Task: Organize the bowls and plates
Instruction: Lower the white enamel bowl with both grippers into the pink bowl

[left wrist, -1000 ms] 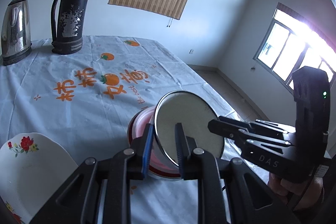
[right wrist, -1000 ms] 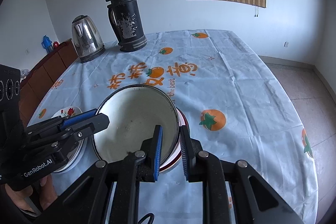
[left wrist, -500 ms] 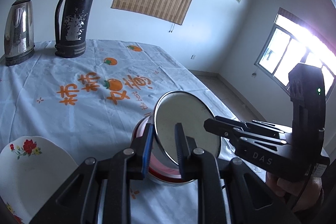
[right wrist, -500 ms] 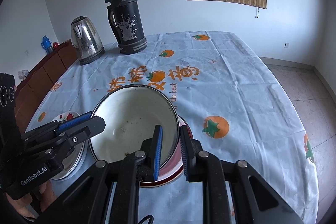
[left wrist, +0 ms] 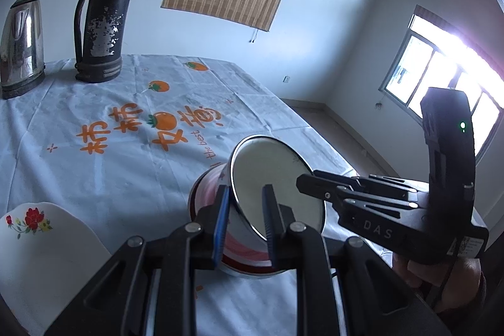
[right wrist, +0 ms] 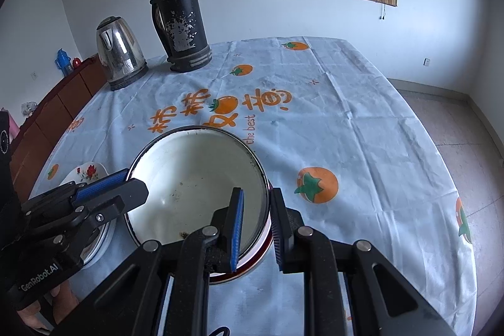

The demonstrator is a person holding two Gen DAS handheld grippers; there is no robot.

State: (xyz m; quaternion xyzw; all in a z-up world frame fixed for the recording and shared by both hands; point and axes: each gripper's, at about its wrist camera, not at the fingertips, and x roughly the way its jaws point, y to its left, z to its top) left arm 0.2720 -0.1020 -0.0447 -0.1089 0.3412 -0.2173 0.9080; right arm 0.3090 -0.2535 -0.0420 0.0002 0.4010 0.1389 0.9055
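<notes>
1. Covering the table (right wrist: 362, 128): a pale blue cloth with orange fruit print, bearing all items below.
2. Tall black flask (right wrist: 179, 18) and steel kettle (right wrist: 118, 52), standing side by side at the far end, well apart from the work.
3. White enamel bowl (right wrist: 195, 178), dark-rimmed, tilted, nested in a red-banded bowl (left wrist: 214, 185). Over the last second the pair has lifted a little and tipped further in the left wrist view. Judged: the nested bowls are being carried as one stack, placement not yet done.
4. Flowered white plate (left wrist: 37, 238), near the table's left edge, just beside the bowls; not gripped.
5. Right gripper (right wrist: 256, 225): jaws pinching the white bowl's rim, one blue pad inside, one outside.
6. Left gripper (left wrist: 244, 219): jaws likewise pinching the rim on the opposite side.
7. View differences: the right wrist view alone shows the bowl's interior, with dark specks at the bottom, and a brown cabinet (right wrist: 63, 103) beside the table. The left wrist view alone shows the red bands on the outer bowl's wall and a bright window (left wrist: 441, 65).
</notes>
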